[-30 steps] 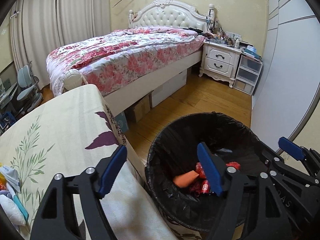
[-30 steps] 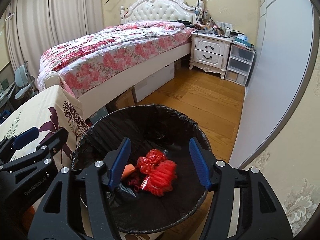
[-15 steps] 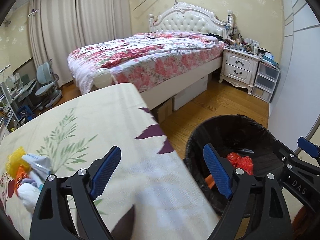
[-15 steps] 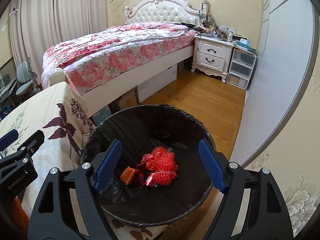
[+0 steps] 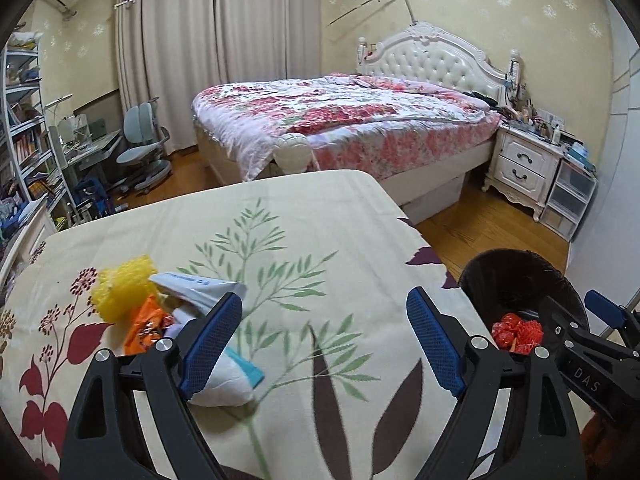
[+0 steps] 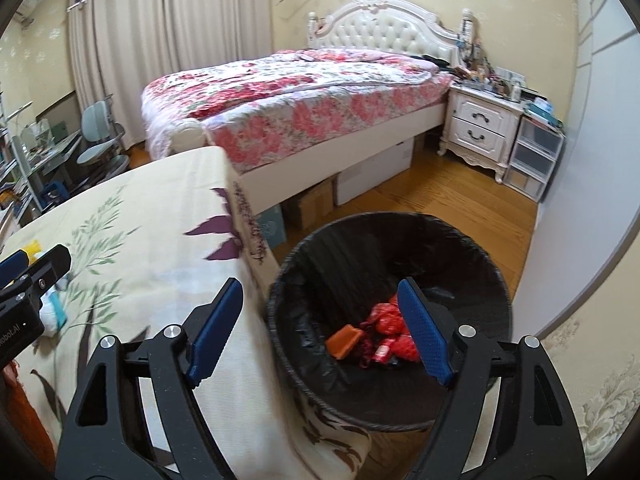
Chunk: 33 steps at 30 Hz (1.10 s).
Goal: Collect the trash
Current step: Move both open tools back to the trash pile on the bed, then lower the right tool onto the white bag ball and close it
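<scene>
Bedroom light falls on a cream tablecloth (image 5: 280, 248) printed with green sprigs and dark red leaves, spread over the work surface. Above it the left gripper (image 5: 324, 340) hangs level, pointing forward across the cloth, its blue-padded jaws spread wide with nothing between them. Just beside its left finger lies the remaining trash: a crumpled white tissue (image 5: 224, 384), a white paper packet (image 5: 196, 284), an orange wrapper (image 5: 146, 330) and a yellow mesh wad (image 5: 120, 288), all bunched together on the cloth.

The right gripper (image 6: 320, 328) is tilted downward, straddling the table edge and the rim of the bin (image 6: 480, 248); its jaws are likewise wide apart and hold nothing. The bin, lined with a black bag, stands on the wooden floor (image 6: 440, 196) against the table side. Inside it rest red netting (image 6: 386, 316) and an orange piece (image 6: 344, 340).

Beyond stand a floral-quilted bed (image 5: 352, 120), a white nightstand (image 5: 524, 164) and long beige curtains (image 5: 224, 48).
</scene>
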Each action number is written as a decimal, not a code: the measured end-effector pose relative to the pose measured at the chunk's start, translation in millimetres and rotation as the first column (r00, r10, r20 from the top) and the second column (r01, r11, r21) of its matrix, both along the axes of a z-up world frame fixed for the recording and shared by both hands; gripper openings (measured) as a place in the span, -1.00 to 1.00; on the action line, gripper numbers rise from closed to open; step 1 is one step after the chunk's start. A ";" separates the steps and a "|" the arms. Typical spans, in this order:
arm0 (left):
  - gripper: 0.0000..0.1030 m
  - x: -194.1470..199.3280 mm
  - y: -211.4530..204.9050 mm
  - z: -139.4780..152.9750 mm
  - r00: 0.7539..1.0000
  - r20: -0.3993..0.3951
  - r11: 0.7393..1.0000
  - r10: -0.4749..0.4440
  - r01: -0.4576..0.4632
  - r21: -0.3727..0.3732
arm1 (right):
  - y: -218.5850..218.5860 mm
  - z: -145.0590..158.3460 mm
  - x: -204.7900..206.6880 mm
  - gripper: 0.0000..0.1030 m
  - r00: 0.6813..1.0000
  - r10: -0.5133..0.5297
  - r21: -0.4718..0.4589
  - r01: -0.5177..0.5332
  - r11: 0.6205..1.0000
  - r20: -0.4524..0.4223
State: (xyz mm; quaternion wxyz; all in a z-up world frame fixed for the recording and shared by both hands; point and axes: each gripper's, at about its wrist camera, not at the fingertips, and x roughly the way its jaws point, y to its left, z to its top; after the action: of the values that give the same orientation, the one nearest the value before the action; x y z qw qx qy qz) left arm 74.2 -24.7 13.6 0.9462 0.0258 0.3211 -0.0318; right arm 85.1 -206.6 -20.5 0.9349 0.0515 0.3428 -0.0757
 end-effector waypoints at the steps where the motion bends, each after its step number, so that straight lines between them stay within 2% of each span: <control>1: 0.63 -2.8 7.8 1.3 1.000 0.004 1.000 0.013 -0.013 -0.001 | 5.9 1.2 -0.6 0.51 1.000 0.014 0.003 -0.014 1.000 0.002; 12: 0.63 -26.7 95.6 -0.2 0.983 0.004 0.983 0.185 -0.185 0.012 | 86.2 13.1 0.7 0.51 0.980 0.199 0.000 -0.199 0.980 0.020; 23: 0.63 -48.8 180.5 -13.6 0.935 -0.039 0.935 0.354 -0.353 0.011 | 165.5 16.2 -5.6 0.51 0.929 0.371 -0.017 -0.371 0.928 0.006; 33: 0.63 -58.5 213.7 -21.9 0.909 -0.062 0.911 0.411 -0.413 -0.009 | 216.5 12.2 -12.0 0.51 0.877 0.480 -0.008 -0.480 0.877 -0.014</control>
State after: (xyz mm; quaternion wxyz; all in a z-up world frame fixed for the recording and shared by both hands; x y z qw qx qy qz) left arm 15.7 189.1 -8.3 0.9221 -0.0537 0.3463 0.1641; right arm 73.0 9.9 -8.4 0.9227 -0.0409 0.3500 0.1562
